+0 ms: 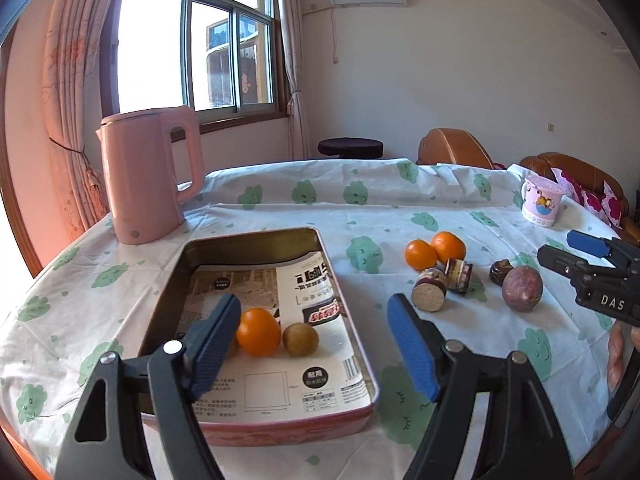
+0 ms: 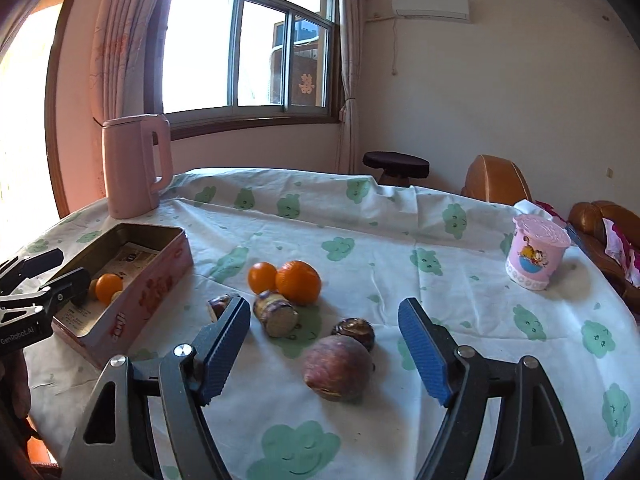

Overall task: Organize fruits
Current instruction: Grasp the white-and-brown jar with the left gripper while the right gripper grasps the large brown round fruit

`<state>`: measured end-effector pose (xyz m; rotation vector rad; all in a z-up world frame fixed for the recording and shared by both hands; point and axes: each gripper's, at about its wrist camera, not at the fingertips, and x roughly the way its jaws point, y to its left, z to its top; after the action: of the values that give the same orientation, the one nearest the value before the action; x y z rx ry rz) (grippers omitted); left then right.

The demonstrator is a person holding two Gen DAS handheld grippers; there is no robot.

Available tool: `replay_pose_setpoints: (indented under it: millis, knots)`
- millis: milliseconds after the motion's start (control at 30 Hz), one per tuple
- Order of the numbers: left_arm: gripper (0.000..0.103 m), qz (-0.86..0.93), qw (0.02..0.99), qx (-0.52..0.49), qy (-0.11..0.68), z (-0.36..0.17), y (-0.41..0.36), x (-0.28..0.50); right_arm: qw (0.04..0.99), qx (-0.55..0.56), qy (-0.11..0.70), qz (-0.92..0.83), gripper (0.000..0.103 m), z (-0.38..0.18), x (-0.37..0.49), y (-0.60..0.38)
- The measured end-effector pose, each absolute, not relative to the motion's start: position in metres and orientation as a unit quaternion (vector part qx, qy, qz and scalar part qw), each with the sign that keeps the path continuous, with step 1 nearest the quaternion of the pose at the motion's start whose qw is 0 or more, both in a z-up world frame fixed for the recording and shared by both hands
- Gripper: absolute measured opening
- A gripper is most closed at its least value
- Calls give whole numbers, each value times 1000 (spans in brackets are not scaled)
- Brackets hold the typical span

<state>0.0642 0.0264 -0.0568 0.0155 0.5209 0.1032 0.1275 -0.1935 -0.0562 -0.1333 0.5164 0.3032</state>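
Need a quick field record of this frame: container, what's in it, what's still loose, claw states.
container: pink tin, open, paper-lined
in tin: orange, brownish-green fruit
loose on tablecloth: two oranges, two cut cane pieces, passion fruit, dark fruit
left claw: open, over tin, holding nothing
right claw: open, passion fruit between fingers, not gripped
other: pink kettle, pink cup

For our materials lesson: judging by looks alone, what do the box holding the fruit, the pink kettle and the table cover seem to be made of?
Box: probably thin sheet metal (tin); dull gold inner walls, rolled rim, printed pink outside.
Kettle: looks like plastic on the outside; smooth matte pink, moulded handle.
Table cover: thin cloth or disposable sheet, unclear which; matte white, sharp fold creases, printed green clouds.
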Motion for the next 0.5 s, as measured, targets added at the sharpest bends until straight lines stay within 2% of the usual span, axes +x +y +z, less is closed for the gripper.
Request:
replay_pose_setpoints:
  millis: [200,500]
  knots:
    - [87,25,965,33,259,-54,-5,76,941,-67,294,153,78,-70,138,-199]
    - [88,5,958,55,281,-61,-31,108,921,-83,342,165,78,-85,156,-183]
